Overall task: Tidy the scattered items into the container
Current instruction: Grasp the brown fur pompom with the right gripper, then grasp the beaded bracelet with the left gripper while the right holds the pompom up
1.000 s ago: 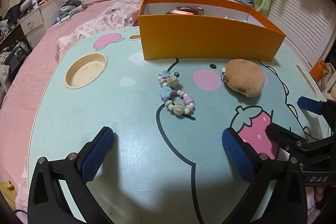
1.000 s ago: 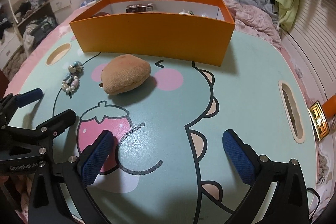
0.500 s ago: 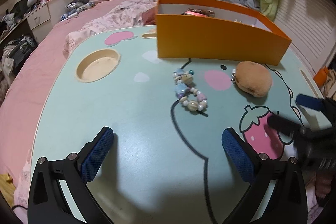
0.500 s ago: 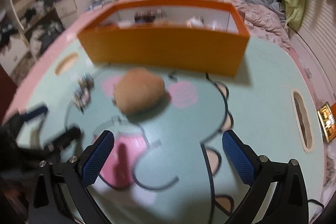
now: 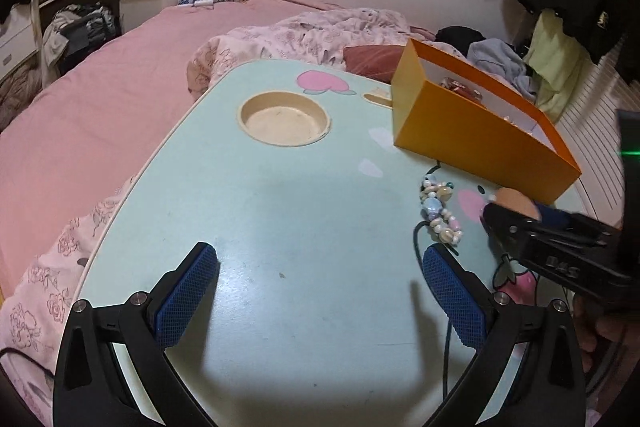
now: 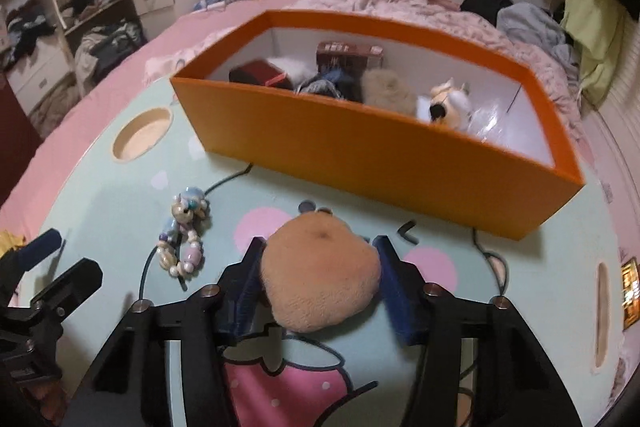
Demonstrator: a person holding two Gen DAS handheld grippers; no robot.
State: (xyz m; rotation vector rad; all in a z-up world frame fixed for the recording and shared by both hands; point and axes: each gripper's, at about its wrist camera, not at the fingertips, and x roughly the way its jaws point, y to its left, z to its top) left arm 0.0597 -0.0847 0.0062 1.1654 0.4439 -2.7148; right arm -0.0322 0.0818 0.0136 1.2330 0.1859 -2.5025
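left wrist view: the left gripper (image 5: 316, 295) hangs over a mint green lap table (image 5: 280, 211) with cartoon prints, its blue pads spread wide with nothing between them. compared with a second ago the view has swung left, so the round cup recess (image 5: 285, 124) now sits near the middle, and the orange box (image 5: 476, 135) has slid to the right. the bead bracelet (image 5: 440, 213) lies on the table just ahead of the right-hand pad. the right gripper (image 5: 520, 217) now reaches in from the right edge, hiding most of the tan plush toy (image 5: 516, 199).

right wrist view: the right gripper (image 6: 318, 279), wide apart a second ago, is closing, and its blue pads now press both sides of the tan plush toy (image 6: 320, 275), which rests on the table (image 6: 480, 287) in front of the orange box (image 6: 360, 151). the box looks nearer than before; soft toys and small cartons lie inside it. the bead bracelet (image 6: 182, 235) lies left of the toy, apart from it. the left gripper (image 6: 52, 267) shows at the left edge.
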